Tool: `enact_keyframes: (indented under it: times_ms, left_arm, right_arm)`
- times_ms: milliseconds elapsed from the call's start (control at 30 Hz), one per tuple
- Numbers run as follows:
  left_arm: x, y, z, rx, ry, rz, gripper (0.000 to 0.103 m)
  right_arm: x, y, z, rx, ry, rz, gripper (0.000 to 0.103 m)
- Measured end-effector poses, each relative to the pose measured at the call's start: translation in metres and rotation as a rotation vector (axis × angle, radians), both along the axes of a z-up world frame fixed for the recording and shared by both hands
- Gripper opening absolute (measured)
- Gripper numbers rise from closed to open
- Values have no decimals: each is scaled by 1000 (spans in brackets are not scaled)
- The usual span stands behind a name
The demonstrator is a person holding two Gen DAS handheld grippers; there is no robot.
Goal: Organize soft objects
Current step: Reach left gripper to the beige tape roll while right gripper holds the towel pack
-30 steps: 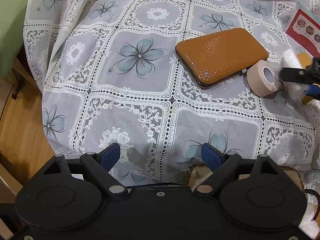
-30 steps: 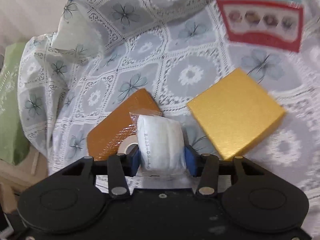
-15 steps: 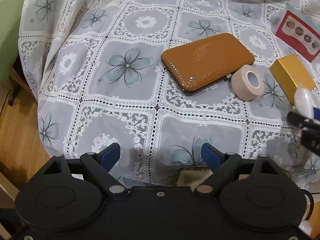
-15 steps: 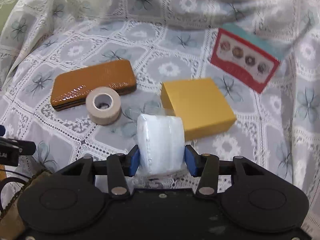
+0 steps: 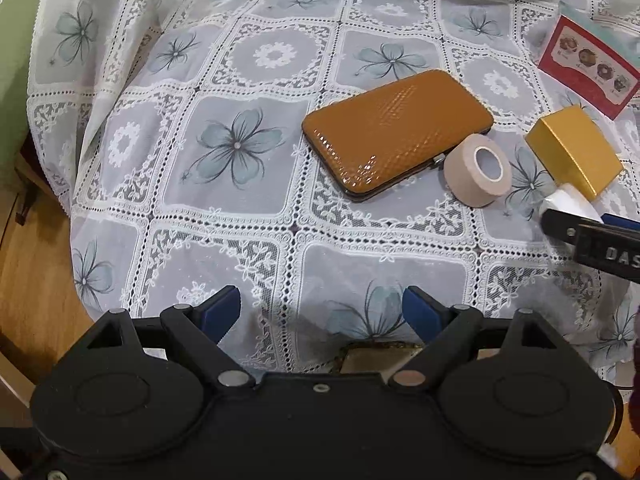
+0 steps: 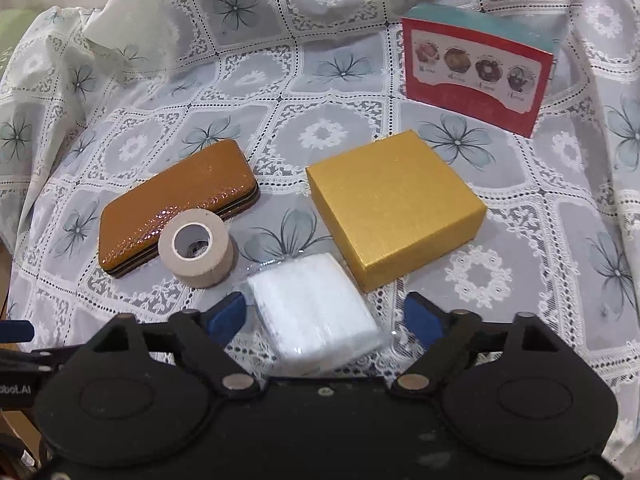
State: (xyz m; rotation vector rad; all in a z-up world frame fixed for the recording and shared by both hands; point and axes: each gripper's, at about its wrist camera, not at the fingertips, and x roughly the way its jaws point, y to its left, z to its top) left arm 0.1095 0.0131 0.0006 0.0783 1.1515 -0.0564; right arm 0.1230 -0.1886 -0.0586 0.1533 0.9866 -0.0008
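A white soft pack in clear wrap [image 6: 316,312] lies on the lace cloth between the fingers of my right gripper [image 6: 326,316], which is open; the pads do not touch it. The pack sits just in front of a gold box [image 6: 394,206] and right of a beige tape roll [image 6: 196,254]. In the left wrist view the pack [image 5: 570,200] shows partly behind the right gripper's finger. My left gripper [image 5: 320,308] is open and empty over the cloth's near edge. A brown glossy case [image 5: 396,148] lies mid-table, touching the tape roll [image 5: 478,170].
A red and teal box [image 6: 476,74] with pictured pastries stands at the back right. The lace tablecloth [image 5: 224,208] hangs over the table's left and near edges, with wooden floor [image 5: 32,280] below. A green surface [image 5: 12,60] is at far left.
My right gripper came down toward the table, opened and let go of the white pack, which now lies flat on the cloth. The left gripper shifted only slightly.
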Motion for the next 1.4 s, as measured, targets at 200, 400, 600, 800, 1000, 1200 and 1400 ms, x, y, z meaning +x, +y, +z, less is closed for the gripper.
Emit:
enact_keyframes:
  times_ms: [200,400,600,800,1000,1200,1400]
  left_arm:
    - [7,-5,3,-11,-7,-13,85]
    - [18,-19,12,-35,-22,-50,85]
    - [36,-42,19,-81,-30,-74,85]
    - [51,-65,14,-115,-26,-79,85]
    - [63,-83,0,-110,-9,-56,85]
    - [73,-91,-11,-87,4,-29,88]
    - [72,-99,-12,-98,15,-43,88]
  right_arm:
    - [10,6,-7,-1,2,9,92]
    - [8,8,-9,-29,-13,45,78]
    - [-3,-1,-1,-17,-26,75,54]
    - [-16,-11,9,13,-46,50,54]
    - [-24,-14,10,32,-47,45,54]
    - [-24,-12,6,23,-37,50,55]
    - [-24,-10,5,15,-41,50,55]
